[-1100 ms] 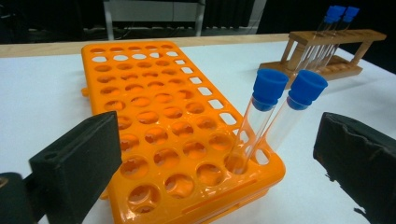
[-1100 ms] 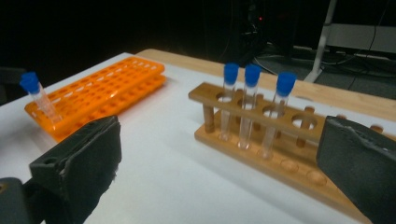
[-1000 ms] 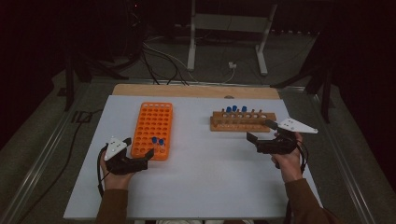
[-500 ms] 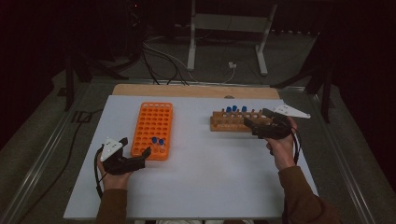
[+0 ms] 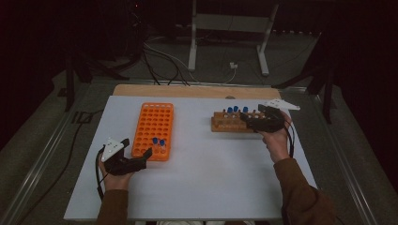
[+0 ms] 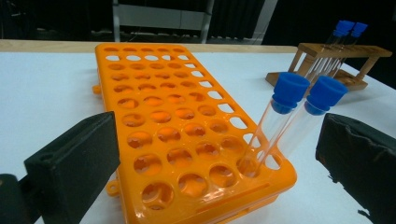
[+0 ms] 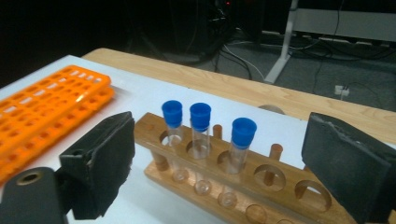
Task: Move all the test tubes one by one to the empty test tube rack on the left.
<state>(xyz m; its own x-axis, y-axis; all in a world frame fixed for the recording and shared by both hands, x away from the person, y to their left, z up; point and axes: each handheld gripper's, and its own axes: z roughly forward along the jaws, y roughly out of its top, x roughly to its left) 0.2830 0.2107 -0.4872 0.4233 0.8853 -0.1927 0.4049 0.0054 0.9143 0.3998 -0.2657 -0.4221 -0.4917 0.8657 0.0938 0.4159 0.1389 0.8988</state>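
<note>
Right tool point(image 7: 219, 154), jaws wide and just closing on nothing yet: centre on nearest blue-capped tube point(image 7: 239, 154) in wooden rack point(image 7: 280, 186), grip below cap, lift straight.

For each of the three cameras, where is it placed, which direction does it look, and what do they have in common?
High view: above the person's side, looking forward and down on the table; forearms, both hands, left gripper, right gripper.
Left gripper view: on the left gripper, facing the orange rack and its two tubes; own open jaws.
Right gripper view: on the right gripper, facing the wooden rack; own open jaws.
Shared: all three show both racks.
</note>
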